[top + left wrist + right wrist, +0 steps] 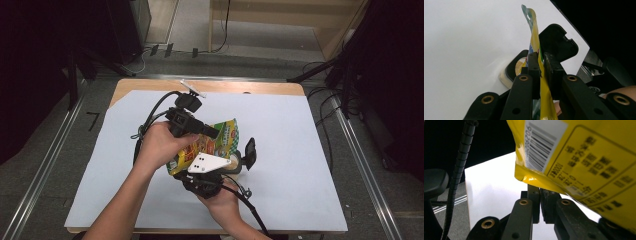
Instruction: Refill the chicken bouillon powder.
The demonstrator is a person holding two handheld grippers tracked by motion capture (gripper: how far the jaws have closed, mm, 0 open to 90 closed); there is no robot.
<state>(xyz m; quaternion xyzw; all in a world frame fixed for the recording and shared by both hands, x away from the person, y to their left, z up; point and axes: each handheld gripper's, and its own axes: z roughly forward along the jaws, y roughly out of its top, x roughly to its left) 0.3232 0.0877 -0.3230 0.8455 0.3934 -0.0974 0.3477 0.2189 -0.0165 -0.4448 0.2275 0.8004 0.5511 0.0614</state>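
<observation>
A wooden bench [150, 86] is covered by a white sheet [280, 150]. Grey floor [50, 165], metal rails [362, 165] and trailing cables [220, 30] are seen around it, beyond dark surroundings.

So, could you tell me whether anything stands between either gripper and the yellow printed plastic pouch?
Nothing visible does. The left gripper is already shut on the yellow printed plastic pouch along its thin edge, and the right gripper is clamped on its sealed edge, pads pressing the film directly.

Pouch [584, 157] barcode: "0208206", approx.
</observation>
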